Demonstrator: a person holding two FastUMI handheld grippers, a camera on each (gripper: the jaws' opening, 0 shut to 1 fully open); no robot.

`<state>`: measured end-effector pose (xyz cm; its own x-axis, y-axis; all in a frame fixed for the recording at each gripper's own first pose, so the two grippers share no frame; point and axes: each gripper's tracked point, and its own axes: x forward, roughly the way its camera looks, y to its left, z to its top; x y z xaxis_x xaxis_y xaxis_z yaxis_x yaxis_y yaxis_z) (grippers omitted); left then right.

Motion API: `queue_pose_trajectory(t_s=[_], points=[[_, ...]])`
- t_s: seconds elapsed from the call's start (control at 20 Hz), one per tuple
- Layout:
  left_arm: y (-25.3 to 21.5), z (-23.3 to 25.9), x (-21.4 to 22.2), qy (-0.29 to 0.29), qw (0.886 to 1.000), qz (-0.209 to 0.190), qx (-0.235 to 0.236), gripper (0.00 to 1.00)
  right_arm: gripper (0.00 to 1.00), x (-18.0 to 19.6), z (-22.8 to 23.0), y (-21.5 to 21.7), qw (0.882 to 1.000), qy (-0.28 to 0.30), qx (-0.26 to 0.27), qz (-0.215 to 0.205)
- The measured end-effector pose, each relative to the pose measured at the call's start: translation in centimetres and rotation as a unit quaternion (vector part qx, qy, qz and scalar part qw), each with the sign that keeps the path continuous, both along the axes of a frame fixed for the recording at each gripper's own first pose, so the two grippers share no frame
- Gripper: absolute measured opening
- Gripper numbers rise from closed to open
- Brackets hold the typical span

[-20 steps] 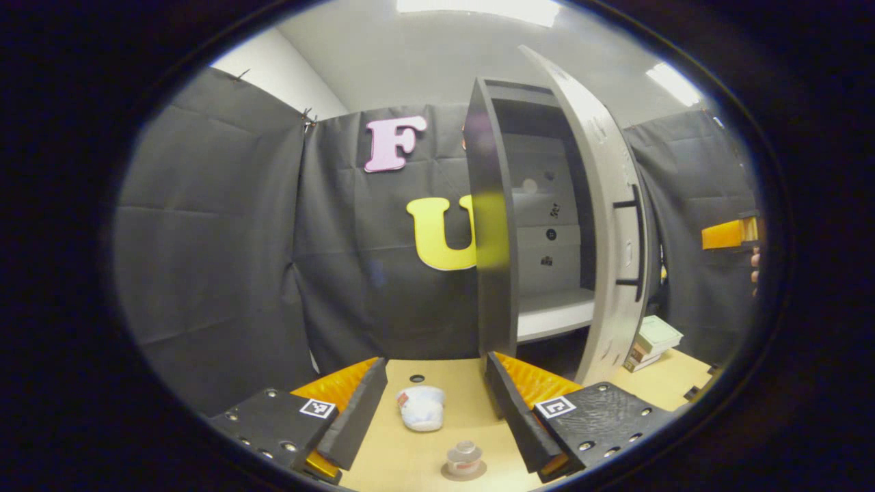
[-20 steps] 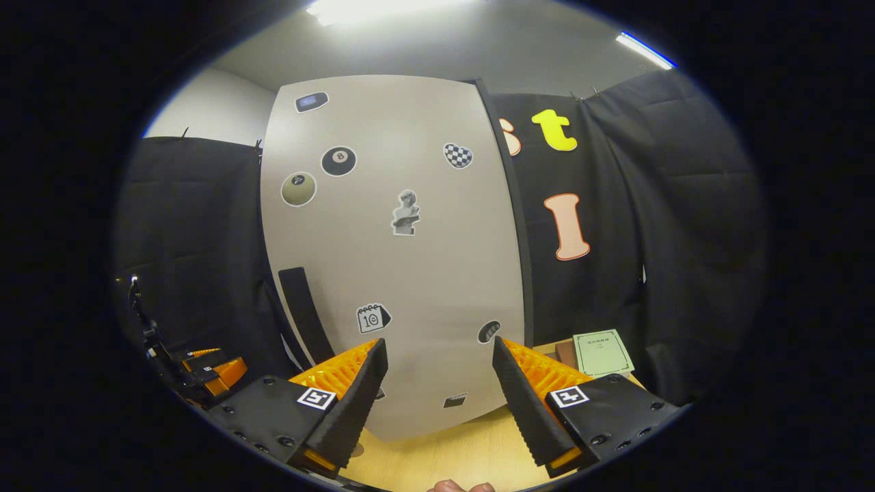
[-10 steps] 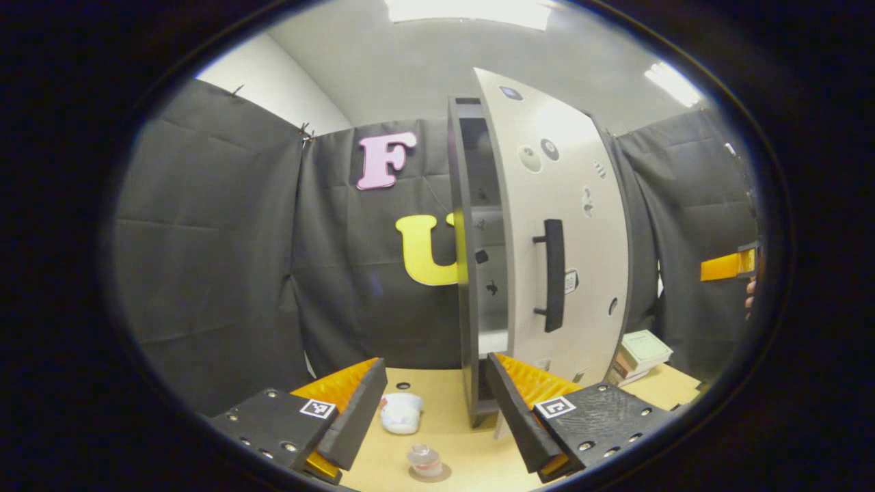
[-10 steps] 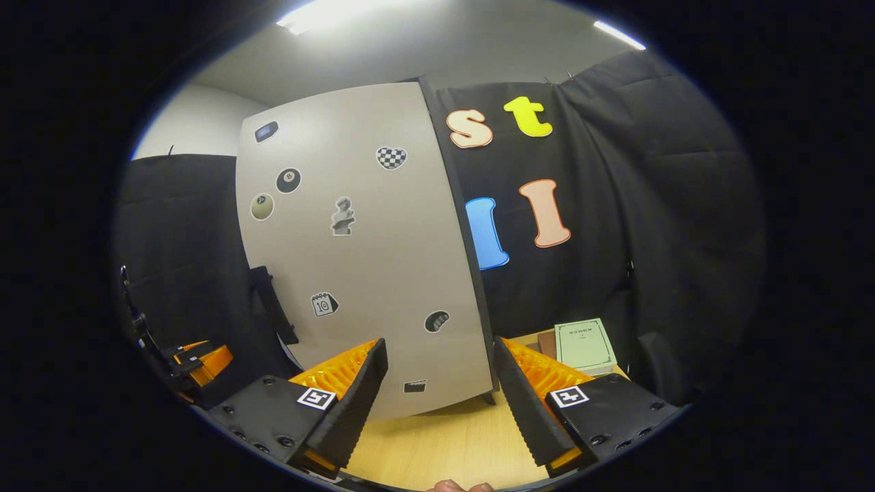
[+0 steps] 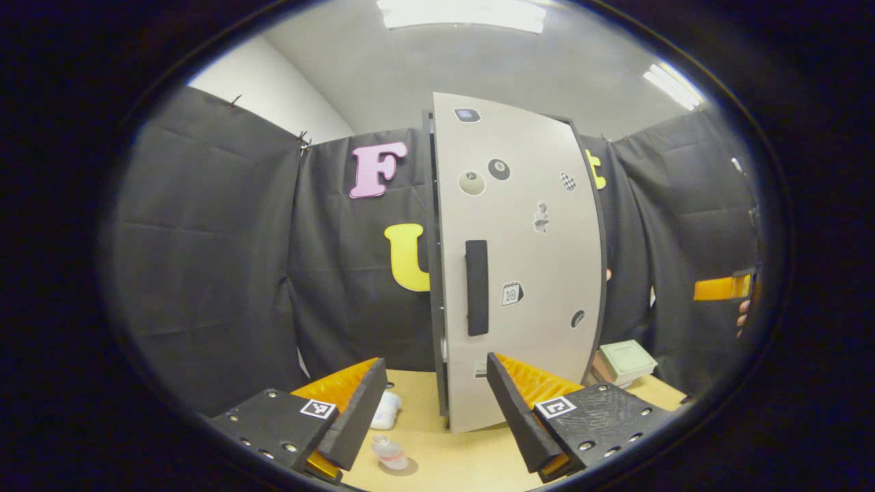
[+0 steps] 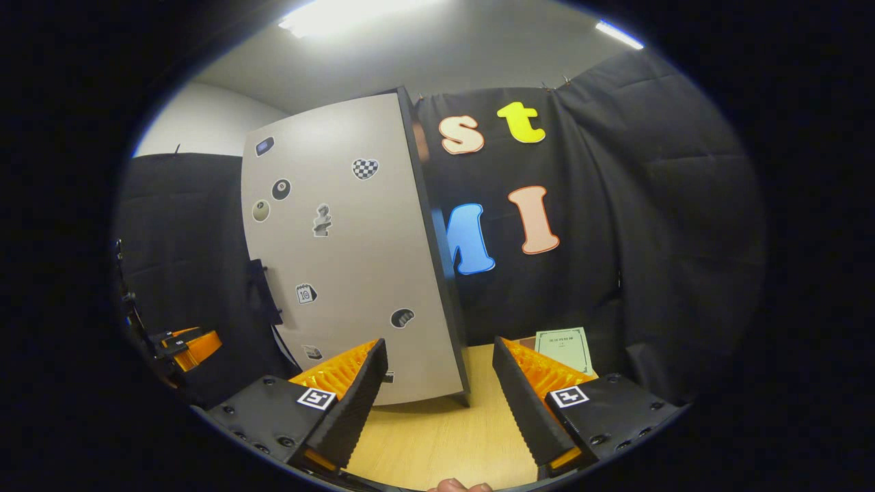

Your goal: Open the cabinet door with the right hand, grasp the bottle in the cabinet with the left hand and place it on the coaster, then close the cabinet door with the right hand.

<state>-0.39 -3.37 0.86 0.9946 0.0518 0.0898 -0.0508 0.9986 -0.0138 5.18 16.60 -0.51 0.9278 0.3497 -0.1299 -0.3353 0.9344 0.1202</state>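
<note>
Standing upright on the coaster at six o'clock, the bottle point(image 5: 389, 452) could topple if the left gripper point(image 5: 433, 403) (wide, empty) drops; cabinet door point(image 5: 517, 260) looks shut, right gripper point(image 6: 437, 403) wide.

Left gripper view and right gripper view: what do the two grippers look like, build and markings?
Both match. The left gripper and the right gripper each have two wedge-shaped fingers with ribbed orange backing, mounted on black blocks with round screw holes. Each block carries a small square black-and-white tag. In the left gripper view, the right gripper shows at the far right as an orange bar. No cables or sleeves visible.
</note>
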Motion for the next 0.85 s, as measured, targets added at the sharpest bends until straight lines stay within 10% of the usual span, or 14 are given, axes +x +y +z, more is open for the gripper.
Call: queue_pose_trajectory(t_s=[0.65,0.85], points=[[-0.7,-2.3,-2.6,0.006,0.999,0.037,-0.034,0.88,0.98,-0.1,-3.9,4.7,0.995,0.014,-0.019,0.098],[1.1,-2.9,-1.4,0.005,0.998,0.037,-0.045,0.88,0.98,1.3,-3.7,4.9,0.997,0.001,-0.04,0.071]])
